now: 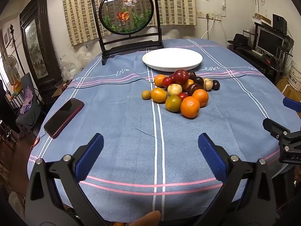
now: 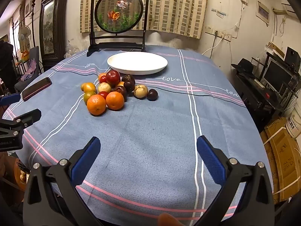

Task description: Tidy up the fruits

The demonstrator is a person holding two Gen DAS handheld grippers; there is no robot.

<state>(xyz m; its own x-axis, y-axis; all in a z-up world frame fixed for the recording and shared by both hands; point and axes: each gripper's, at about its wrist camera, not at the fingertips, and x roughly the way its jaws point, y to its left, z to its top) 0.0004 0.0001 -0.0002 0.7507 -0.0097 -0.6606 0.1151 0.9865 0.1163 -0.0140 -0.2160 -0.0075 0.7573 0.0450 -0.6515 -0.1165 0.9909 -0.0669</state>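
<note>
Left claw [image 1: 150,146] and right claw [image 2: 148,148] are both hovering wide, holding nothing, over the near table [image 2: 150,124]. Fruits [image 1: 178,92] are sitting heaped just before the plate [image 1: 172,58] (bare). Round, smooth skins likely roll; grip the front orange [image 2: 96,104] across its middle.

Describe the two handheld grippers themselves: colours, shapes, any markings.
Both match. The left gripper and right gripper each have two matte black angular arms with triangular cut-outs and silver round bolts. Their fingers carry long blue pads with a fine ribbed texture. Seen from the side, the right gripper's body shows partial white lettering, and the left one's too, neither fully legible. No cables show.
</note>
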